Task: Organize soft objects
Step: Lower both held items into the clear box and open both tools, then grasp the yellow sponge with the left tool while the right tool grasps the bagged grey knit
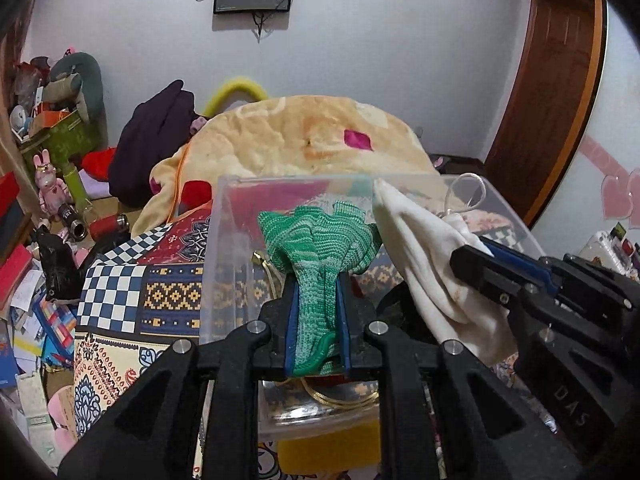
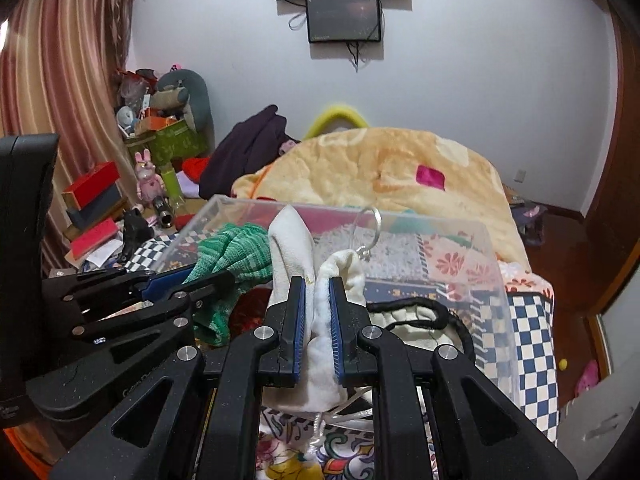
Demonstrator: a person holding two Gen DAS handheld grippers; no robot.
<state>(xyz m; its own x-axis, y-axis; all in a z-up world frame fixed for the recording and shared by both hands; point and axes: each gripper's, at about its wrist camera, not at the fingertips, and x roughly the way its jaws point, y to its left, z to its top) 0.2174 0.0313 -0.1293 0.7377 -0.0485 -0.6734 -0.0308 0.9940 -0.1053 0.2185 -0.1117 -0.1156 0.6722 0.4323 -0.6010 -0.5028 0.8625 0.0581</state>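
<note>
My left gripper (image 1: 317,280) is shut on a green knitted cloth (image 1: 320,240), held up over the clear plastic box (image 1: 224,248). My right gripper (image 2: 317,284) is shut on a white cloth pouch (image 2: 292,236) with a white drawstring, also over the box. In the left wrist view the right gripper (image 1: 472,256) comes in from the right with the white pouch (image 1: 416,248). In the right wrist view the left gripper (image 2: 208,278) sits at the left with the green cloth (image 2: 232,248). A cream pouch with a black drawstring (image 2: 416,316) lies inside the box (image 2: 496,264).
The box stands on a patterned patchwork cover (image 1: 132,276) on the bed. A bulky yellow blanket (image 1: 320,136) and a dark garment (image 1: 160,140) lie behind it. Clutter of boxes and toys (image 1: 52,184) fills the left. A wooden door (image 1: 552,80) is at the right.
</note>
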